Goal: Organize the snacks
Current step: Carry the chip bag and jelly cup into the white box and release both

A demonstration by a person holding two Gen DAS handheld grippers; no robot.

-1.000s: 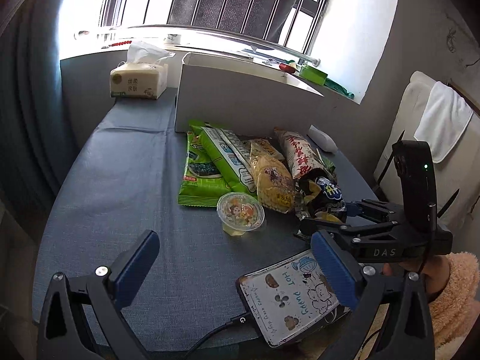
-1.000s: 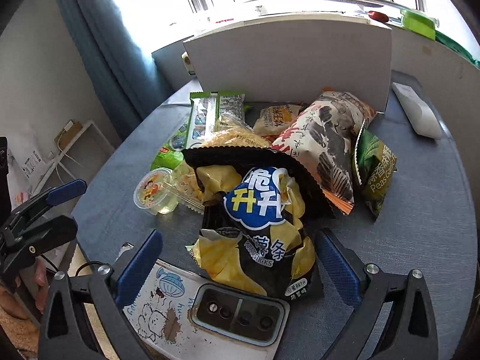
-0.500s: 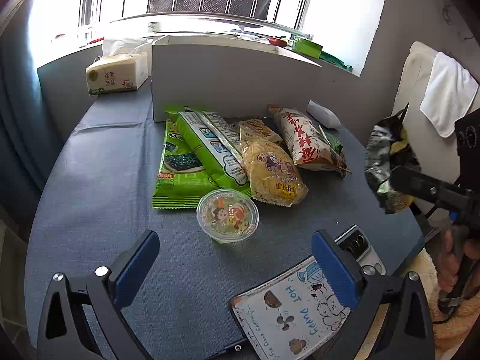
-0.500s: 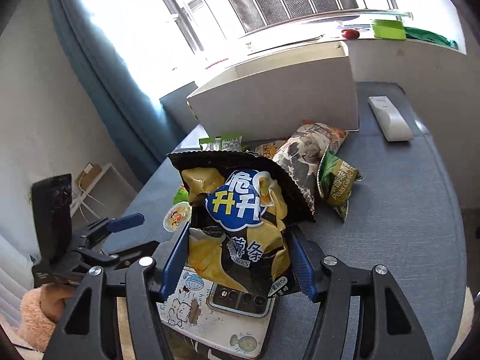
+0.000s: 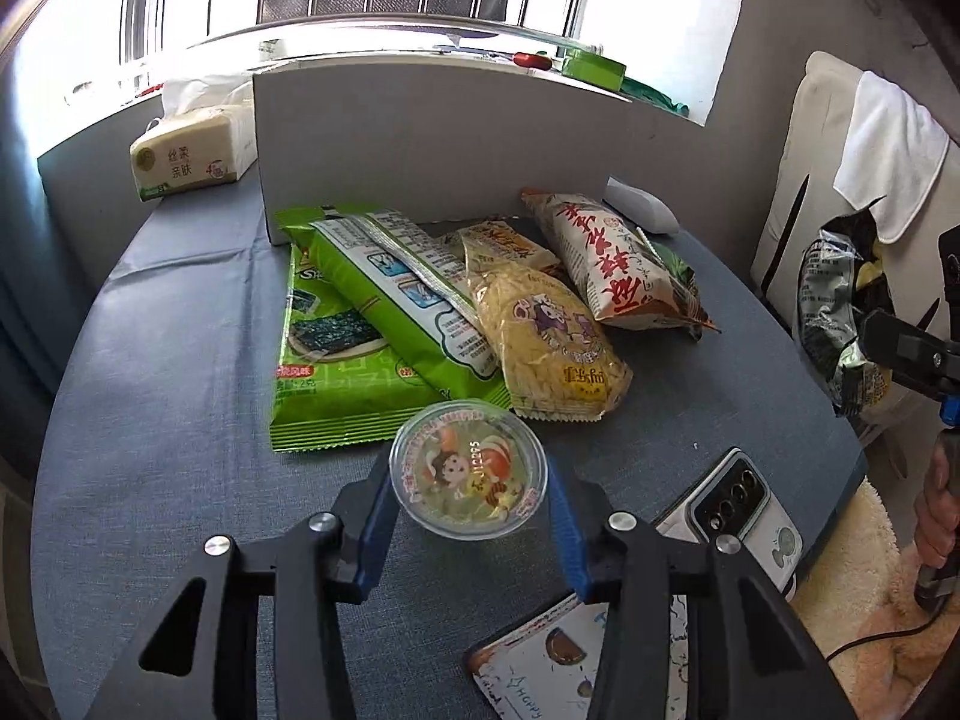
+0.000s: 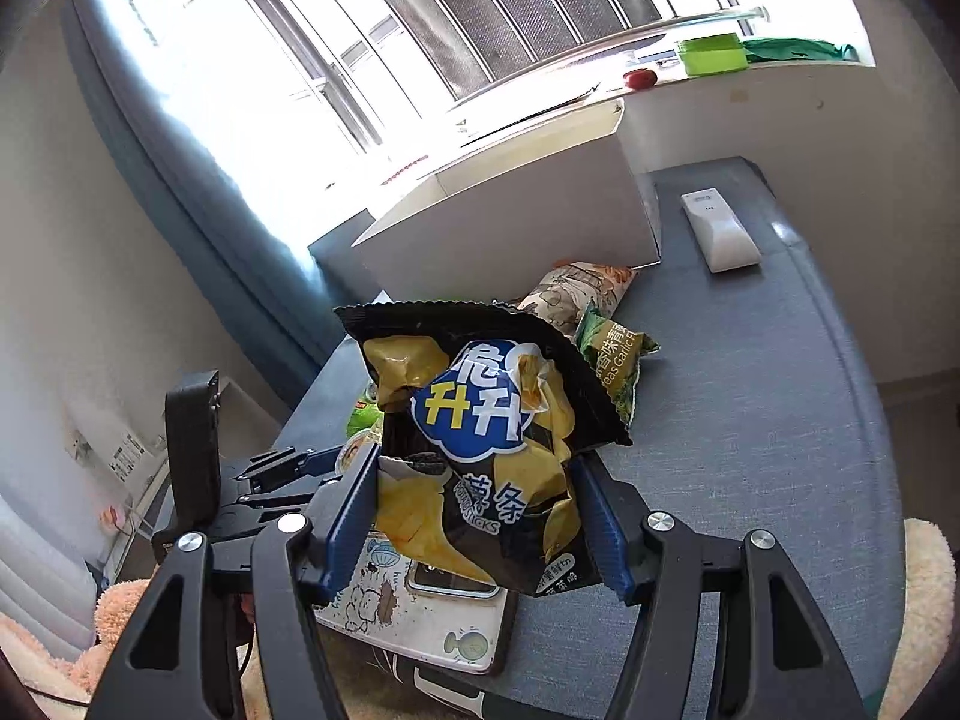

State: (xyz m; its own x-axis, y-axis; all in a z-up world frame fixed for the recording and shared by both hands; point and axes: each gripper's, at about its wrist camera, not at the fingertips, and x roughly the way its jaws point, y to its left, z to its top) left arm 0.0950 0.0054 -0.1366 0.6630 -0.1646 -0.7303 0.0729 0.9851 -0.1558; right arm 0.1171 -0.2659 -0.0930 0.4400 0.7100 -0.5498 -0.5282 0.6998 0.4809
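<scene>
My left gripper (image 5: 471, 519) is shut on a round jelly cup (image 5: 468, 468) with a cartoon lid, low over the grey-blue table (image 5: 168, 420). Behind it lie green seaweed packs (image 5: 336, 348), a yellow noodle bag (image 5: 546, 336) and a red-lettered bag (image 5: 618, 264), in front of a white box (image 5: 438, 138). My right gripper (image 6: 480, 516) is shut on a black and yellow potato-sticks bag (image 6: 480, 444), held up above the table's near edge; the bag also shows in the left wrist view (image 5: 840, 306). A green pea bag (image 6: 618, 360) lies beyond it.
A phone (image 5: 732, 510) and a cartoon-printed card (image 5: 558, 666) lie at the table's front edge. A tissue pack (image 5: 192, 156) stands back left. A white remote (image 6: 720, 228) lies right of the box. A chair with a white towel (image 5: 888, 150) stands on the right.
My left gripper has moved forward and closed on the jelly cup. My right gripper has lifted the potato-sticks bag higher off the table.
</scene>
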